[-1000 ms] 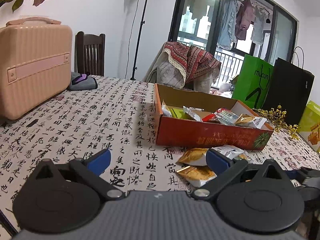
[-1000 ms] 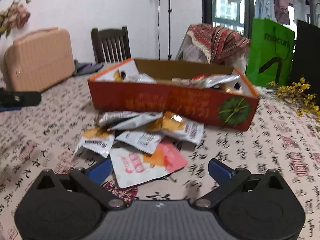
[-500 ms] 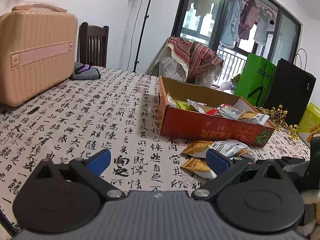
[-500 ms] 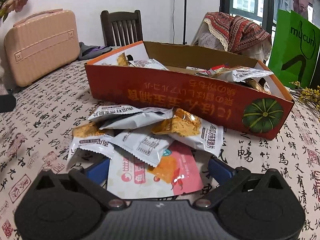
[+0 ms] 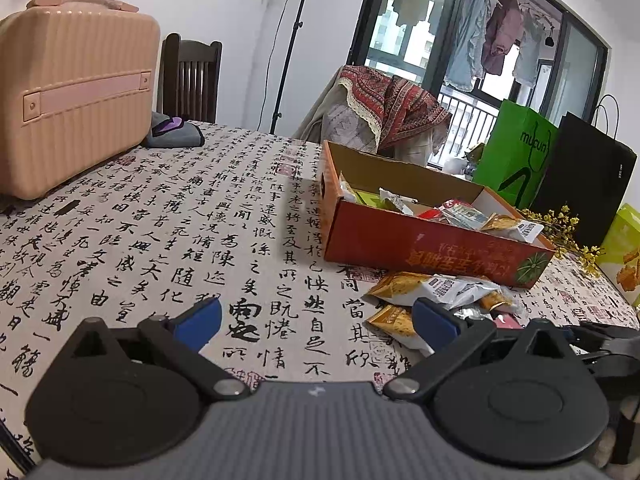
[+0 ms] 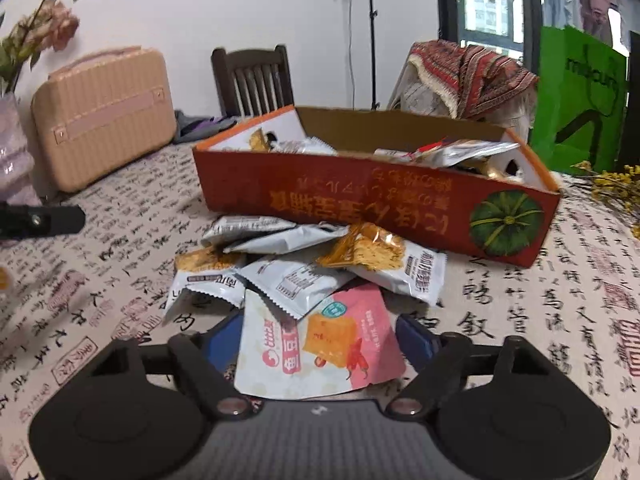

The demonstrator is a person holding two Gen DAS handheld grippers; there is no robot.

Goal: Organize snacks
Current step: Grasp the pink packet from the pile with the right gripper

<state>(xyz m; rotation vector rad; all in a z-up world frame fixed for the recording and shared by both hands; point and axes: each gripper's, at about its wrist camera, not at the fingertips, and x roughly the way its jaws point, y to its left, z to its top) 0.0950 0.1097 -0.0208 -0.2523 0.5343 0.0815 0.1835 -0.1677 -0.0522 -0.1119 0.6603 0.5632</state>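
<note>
Right gripper [image 6: 320, 340] straddling the pink snack packet [image 6: 320, 344] in front of the orange box [image 6: 376, 204].

The pink packet lies flat on the tablecloth at the near edge of the loose pile of packets [image 6: 304, 264], on the side away from the box, its long axis running toward the box and so roughly in line with the gripper's reach. It sits between the blue pads; the jaws have just been closing, now partly drawn in, and whether the pads press on its edges yet I cannot tell. The left gripper [image 5: 316, 318] hangs wide apart and empty over bare cloth, left of the pile and farther from the packet, so the right hand is nearer.
</note>
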